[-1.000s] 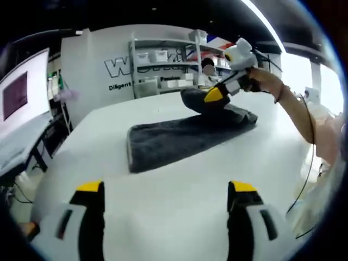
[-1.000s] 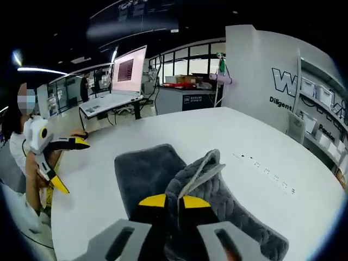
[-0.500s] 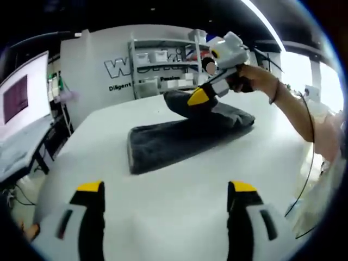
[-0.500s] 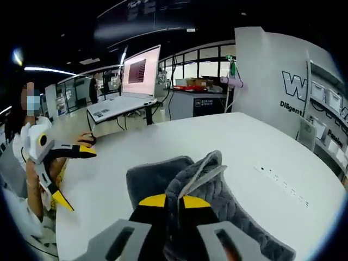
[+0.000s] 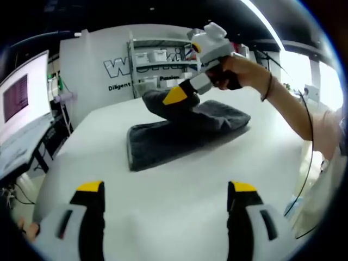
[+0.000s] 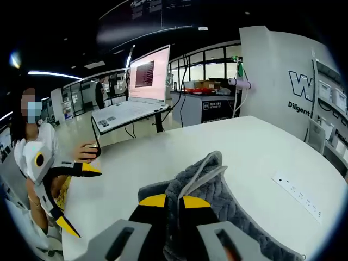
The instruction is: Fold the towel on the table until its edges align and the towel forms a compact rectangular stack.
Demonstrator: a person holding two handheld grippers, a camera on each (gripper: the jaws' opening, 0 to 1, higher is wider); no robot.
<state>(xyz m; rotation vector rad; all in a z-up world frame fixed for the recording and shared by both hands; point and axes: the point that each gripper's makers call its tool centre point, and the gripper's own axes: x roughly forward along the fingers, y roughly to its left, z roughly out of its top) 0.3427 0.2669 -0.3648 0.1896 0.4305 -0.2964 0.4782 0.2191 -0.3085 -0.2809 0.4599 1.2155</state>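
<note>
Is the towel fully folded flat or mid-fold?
Mid-fold: the right gripper holds one end of the towel lifted above the rest, which lies flat on the table.

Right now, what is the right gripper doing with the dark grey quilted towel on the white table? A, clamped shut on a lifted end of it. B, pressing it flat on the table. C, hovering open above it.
A: the right gripper is shut on a raised fold of the dark grey quilted towel, held above the white table.

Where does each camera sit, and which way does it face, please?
Left gripper view: rides the open left claw, low over the white table, facing the dark grey plush towel; a person's hand brings in the right claw.
Right gripper view: rides the right claw, shut on a raised towel edge, facing the left claw.
Shared: towel, table, both claws.
</note>
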